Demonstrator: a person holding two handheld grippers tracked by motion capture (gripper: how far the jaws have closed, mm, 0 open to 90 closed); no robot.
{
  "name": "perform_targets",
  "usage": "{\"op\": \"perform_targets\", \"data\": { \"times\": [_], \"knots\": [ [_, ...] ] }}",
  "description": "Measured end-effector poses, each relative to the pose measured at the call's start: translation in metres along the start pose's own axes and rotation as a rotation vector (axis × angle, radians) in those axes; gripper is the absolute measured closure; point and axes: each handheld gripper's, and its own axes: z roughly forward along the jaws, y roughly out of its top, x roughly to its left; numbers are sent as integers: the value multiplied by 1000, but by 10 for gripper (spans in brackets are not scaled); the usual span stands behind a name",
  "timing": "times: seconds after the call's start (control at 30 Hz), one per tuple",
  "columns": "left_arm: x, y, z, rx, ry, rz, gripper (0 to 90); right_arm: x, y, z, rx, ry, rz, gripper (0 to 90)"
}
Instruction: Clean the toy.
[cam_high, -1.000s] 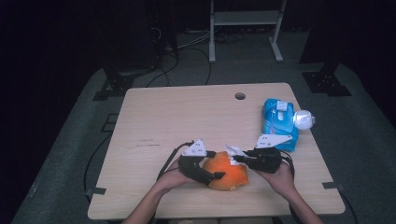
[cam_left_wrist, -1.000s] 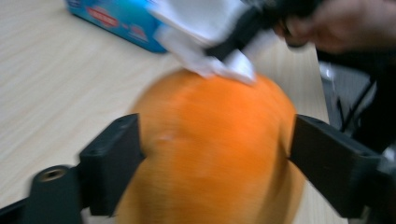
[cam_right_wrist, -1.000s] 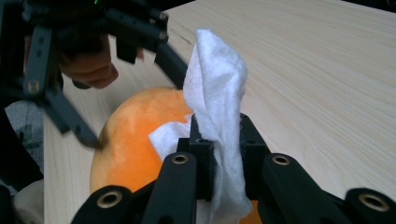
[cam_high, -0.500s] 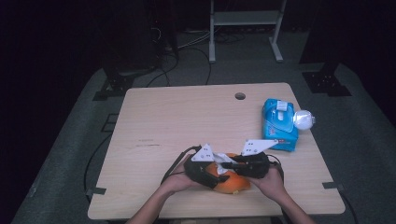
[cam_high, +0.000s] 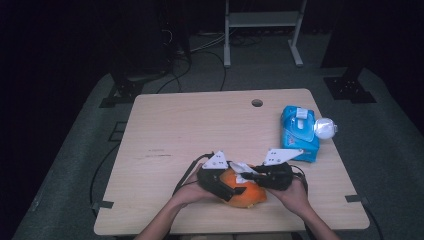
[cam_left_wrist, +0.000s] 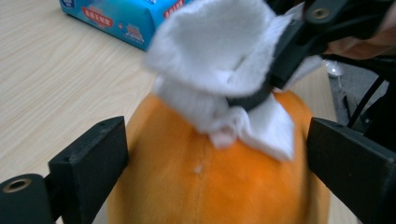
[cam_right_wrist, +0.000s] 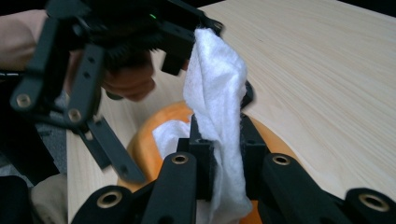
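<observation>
The left gripper (cam_left_wrist: 205, 154) has just been opening, its jaws wide astride the orange plush toy (cam_left_wrist: 219, 177); the right gripper (cam_right_wrist: 224, 154), clamped on the white wipe (cam_right_wrist: 217, 102), presses it against the toy's top.

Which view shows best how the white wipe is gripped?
The right gripper view: the right gripper is shut on the white wipe, folds clear above the orange toy. The left gripper view shows the wipe blurred on the toy; the high view gives a small white patch.

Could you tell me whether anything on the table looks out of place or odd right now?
Nothing is spilled or damaged. Only the white round thing beside the blue wipes pack stands out: it seems to overhang the table's right edge.
</observation>
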Motion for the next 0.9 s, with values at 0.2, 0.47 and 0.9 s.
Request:
{"op": "perform_targets", "data": {
  "times": [0.2,0.47,0.9],
  "knots": [
    [7,-3,-7,24,29,-18,271,-10,-3,-5,-7,-24,26,794],
    [31,-15,-22,4,44,-165,306,-30,-16,-19,-20,-41,115,794],
    [21,-12,-21,10,26,-108,318,-37,-19,-14,-13,-37,144,794]
  ]
}}
